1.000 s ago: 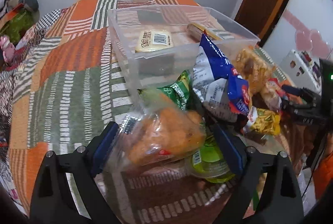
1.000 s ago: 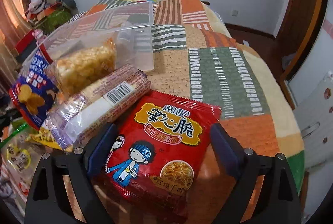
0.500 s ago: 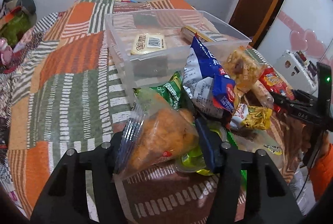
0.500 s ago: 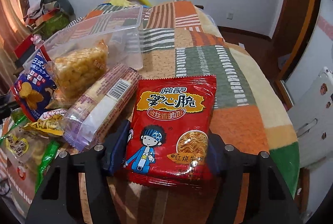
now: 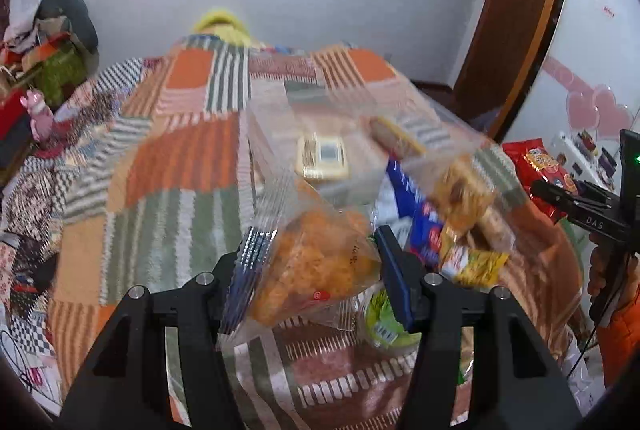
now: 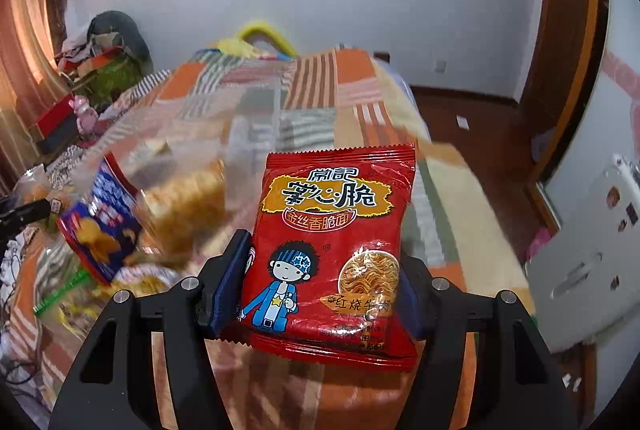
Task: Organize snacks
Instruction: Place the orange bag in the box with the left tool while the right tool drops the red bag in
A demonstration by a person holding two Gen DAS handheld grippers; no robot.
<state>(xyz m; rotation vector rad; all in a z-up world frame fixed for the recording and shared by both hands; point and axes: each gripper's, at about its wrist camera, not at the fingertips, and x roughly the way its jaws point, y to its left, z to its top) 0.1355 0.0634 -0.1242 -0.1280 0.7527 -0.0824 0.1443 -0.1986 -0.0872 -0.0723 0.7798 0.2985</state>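
Observation:
My left gripper (image 5: 316, 262) is shut on a clear bag of orange puffed snacks (image 5: 316, 262) and holds it above the bedspread. My right gripper (image 6: 324, 286) is shut on a red noodle-snack packet (image 6: 332, 238), lifted off the bed; it also shows in the left wrist view (image 5: 536, 166). A clear plastic bin (image 5: 280, 150) stands beyond the snack pile, with a yellow packet (image 5: 322, 160) and a long bar (image 5: 394, 136) inside. The bin is blurred in the right wrist view (image 6: 256, 110).
A pile of loose snacks lies on the patchwork bedspread (image 5: 180, 170): a blue chip bag (image 6: 100, 226), a clear bag of golden puffs (image 5: 464, 190), a yellow packet (image 5: 476, 264), a green cup (image 5: 384, 322). Clutter sits at the far left (image 5: 48, 70). A wooden door (image 5: 520, 30) is on the right.
Both grippers have closed on their snacks and lifted them off the bed. Both cameras have tilted upward and the background is motion-blurred.

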